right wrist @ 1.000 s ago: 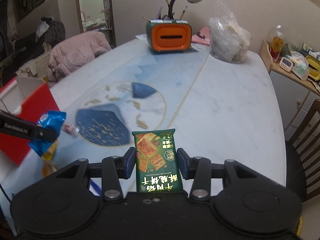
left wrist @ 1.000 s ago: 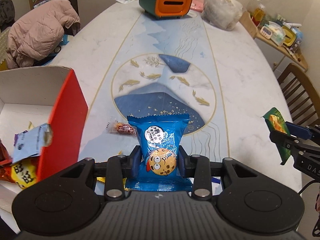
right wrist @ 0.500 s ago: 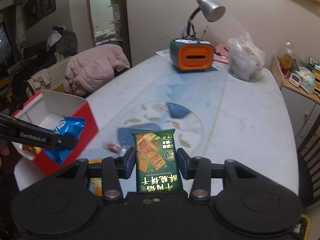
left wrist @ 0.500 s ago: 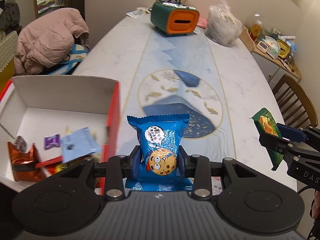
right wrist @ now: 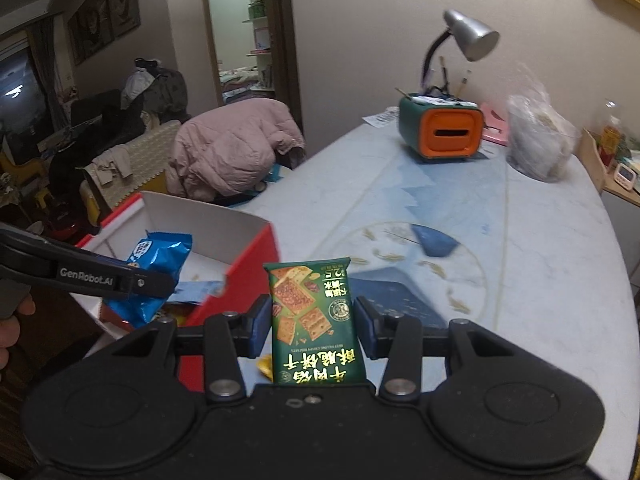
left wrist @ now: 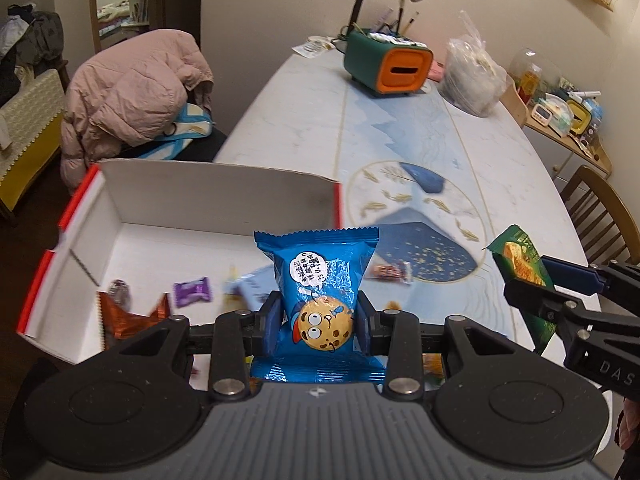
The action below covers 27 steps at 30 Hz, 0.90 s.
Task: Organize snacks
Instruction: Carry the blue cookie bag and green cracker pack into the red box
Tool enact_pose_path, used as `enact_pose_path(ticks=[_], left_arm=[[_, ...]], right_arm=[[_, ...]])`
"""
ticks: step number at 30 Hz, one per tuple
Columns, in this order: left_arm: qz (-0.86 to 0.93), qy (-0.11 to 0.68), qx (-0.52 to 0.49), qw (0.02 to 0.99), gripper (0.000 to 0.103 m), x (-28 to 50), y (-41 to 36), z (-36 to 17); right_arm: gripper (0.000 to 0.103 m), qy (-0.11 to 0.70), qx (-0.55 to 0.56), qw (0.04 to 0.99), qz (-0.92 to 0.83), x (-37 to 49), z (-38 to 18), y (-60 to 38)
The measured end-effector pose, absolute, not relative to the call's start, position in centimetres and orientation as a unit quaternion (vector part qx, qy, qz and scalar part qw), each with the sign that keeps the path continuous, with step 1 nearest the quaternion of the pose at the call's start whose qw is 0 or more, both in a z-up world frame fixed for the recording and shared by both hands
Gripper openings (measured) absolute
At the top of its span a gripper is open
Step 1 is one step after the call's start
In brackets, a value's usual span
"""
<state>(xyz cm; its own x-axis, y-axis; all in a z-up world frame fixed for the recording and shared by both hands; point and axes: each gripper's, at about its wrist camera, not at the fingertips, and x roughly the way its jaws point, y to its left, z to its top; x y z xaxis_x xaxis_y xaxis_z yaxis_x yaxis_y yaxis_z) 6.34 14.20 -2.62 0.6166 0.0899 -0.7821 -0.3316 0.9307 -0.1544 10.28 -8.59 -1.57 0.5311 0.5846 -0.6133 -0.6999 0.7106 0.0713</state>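
My left gripper (left wrist: 316,322) is shut on a blue cookie packet (left wrist: 318,276) and holds it above the open red box with white inside (left wrist: 216,200), near its right wall. My right gripper (right wrist: 310,326) is shut on a green biscuit packet (right wrist: 314,316), held above the table (right wrist: 540,280) to the right of the box (right wrist: 248,264). In the left wrist view the right gripper and its green packet (left wrist: 520,260) show at the right edge. In the right wrist view the left gripper holds the blue packet (right wrist: 156,264) over the box. Several small snacks (left wrist: 192,290) lie in the box.
A small red candy (left wrist: 388,271) lies on the table beside the box. A green and orange holder (left wrist: 390,66), a lamp (right wrist: 468,40) and a plastic bag (left wrist: 472,80) stand at the far end. A chair with a pink jacket (left wrist: 132,92) is left, wooden chair (left wrist: 600,208) right.
Both grippers have moved left and up with their packets. The left gripper now holds the blue packet over the box's inside. The right gripper came nearer the box.
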Motion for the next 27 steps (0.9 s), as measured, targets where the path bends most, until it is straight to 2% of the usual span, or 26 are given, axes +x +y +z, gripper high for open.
enact_pose_path(ticks=[13,27], left_arm=[[0.157,0.42,-0.146,0.882,0.036,3.8,21.2,-3.4],[0.199,0.444,-0.114,0.866,0.036,4.8,27.2,-5.7]], right_arm=[[0.042,0.323,-0.101,0.853,0.397,9.0,-2.6,-1.0],[0.042,0.337,-0.166,0.832,0.409,9.6,-5.0,7.0]])
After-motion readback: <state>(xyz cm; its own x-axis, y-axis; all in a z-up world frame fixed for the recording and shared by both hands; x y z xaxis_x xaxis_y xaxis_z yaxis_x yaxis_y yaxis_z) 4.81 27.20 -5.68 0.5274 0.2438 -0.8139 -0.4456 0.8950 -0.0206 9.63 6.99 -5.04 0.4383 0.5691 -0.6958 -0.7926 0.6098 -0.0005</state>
